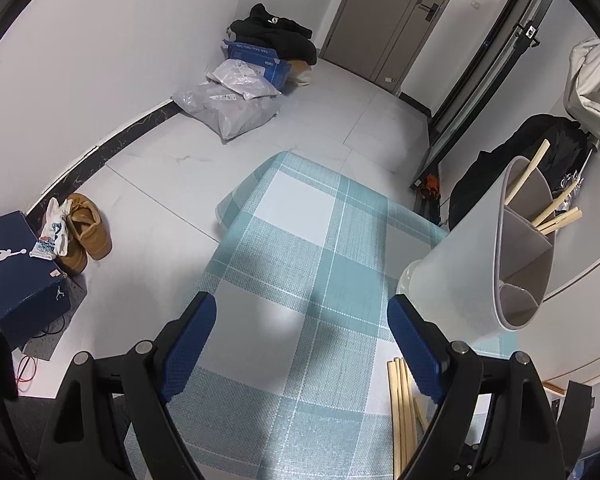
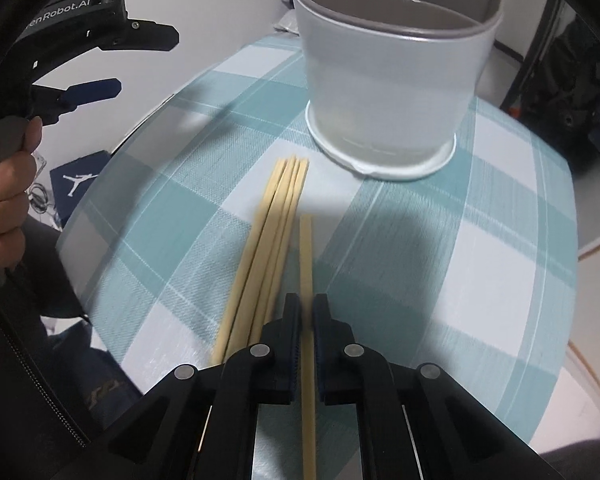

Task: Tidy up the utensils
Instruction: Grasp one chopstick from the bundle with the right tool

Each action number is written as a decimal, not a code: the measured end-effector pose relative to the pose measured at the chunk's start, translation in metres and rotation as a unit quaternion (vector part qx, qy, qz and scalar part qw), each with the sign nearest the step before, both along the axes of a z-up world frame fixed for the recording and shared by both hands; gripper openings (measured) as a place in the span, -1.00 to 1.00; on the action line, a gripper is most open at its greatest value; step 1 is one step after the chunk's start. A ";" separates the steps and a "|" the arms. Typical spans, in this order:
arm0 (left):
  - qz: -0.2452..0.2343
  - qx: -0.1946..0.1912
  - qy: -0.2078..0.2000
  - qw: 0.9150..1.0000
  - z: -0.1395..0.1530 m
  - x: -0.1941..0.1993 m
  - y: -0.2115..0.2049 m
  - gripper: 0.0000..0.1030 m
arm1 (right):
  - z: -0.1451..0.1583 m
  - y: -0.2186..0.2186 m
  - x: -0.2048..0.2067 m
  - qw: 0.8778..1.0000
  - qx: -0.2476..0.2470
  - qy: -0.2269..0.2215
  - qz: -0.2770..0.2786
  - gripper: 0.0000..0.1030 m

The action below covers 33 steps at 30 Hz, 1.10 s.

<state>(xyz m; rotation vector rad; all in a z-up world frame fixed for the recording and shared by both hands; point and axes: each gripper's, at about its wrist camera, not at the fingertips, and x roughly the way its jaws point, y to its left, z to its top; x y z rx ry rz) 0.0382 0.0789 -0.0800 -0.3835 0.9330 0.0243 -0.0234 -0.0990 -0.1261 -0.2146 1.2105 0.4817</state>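
Note:
In the right wrist view, my right gripper (image 2: 306,308) is shut on one wooden chopstick (image 2: 305,256) that runs straight out between its blue pads. Several loose chopsticks (image 2: 274,232) lie on the checked tablecloth (image 2: 440,248) just left of it. Beyond them stands the white divided utensil holder (image 2: 388,92). In the left wrist view, my left gripper (image 1: 302,312) hangs open over the cloth with nothing between its fingers. The holder (image 1: 472,268) stands to its right with several chopsticks (image 1: 556,216) in a far compartment. The loose chopsticks (image 1: 402,412) lie by its right finger.
A hand (image 2: 4,200) holds the left gripper (image 2: 84,92) at the left of the right wrist view. On the floor are a blue shoebox (image 1: 16,272), tan shoes (image 1: 84,228) and plastic bags (image 1: 232,108). A black bag (image 1: 520,168) sits behind the holder.

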 end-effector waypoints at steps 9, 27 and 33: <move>-0.004 0.003 0.004 1.000 0.000 -0.003 0.001 0.66 | -0.004 0.029 0.019 0.999 -0.038 -0.019 0.020 -0.65; -0.075 0.020 0.049 0.996 -0.022 -0.008 -0.024 0.66 | 0.020 -0.019 0.056 0.988 0.124 0.023 -0.088 -0.89; -0.130 0.040 0.088 0.987 -0.038 -0.014 -0.049 0.65 | 0.022 -0.063 0.057 0.959 0.231 0.050 -0.156 -0.89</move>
